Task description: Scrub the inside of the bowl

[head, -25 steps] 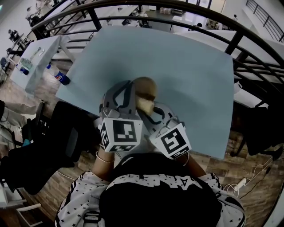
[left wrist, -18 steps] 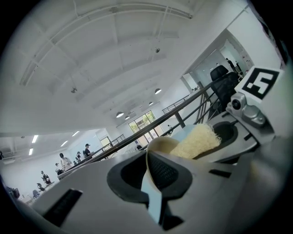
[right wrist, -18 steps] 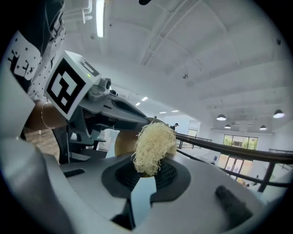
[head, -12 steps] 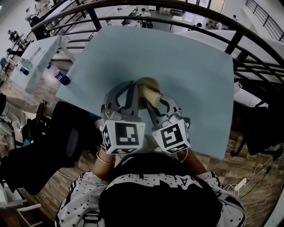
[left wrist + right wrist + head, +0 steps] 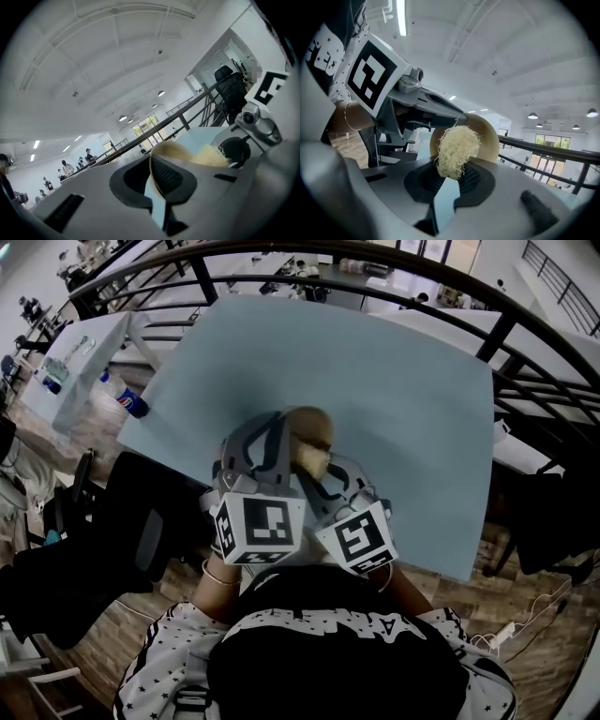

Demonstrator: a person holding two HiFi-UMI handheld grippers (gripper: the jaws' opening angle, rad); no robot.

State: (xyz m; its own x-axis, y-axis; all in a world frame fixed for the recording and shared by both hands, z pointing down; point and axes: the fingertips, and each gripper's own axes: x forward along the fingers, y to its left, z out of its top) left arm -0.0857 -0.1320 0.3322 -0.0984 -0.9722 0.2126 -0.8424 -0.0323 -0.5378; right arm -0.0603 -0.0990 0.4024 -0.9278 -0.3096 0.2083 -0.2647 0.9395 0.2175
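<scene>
Head view: looking down on a round bowl, plain tan and smooth, sitting over the near middle of a pale blue surface, right in front of the person. Turning its hollow side toward the right gripper view, where the same bowl is showing a pale, unmarked inner wall and a thin rim.

Counting one bowl, one scrubbing pad, two hand-held grippers, two square-marked cubes and, well off to the left on the floor, one bottle.

Pinching the bowl's rim with the left hand-held gripper, its jaws drawn almost together with only the thin wall between the pads. Clamping the right hand-held gripper on the scrubbing pad, a loose, straw-yellow tangle of fibres, and pressing it against the inside of the bowl.

Hiding the near half of the bowl, in the head view, under the left hand-held gripper and the right hand-held gripper. Failing to show, in any view, whether the bowl's base is touching the surface or hanging clear of it. Cutting off most of the bowl behind the jaws in the left gripper view, with the scrubbing pad only peeking past the rim
</scene>
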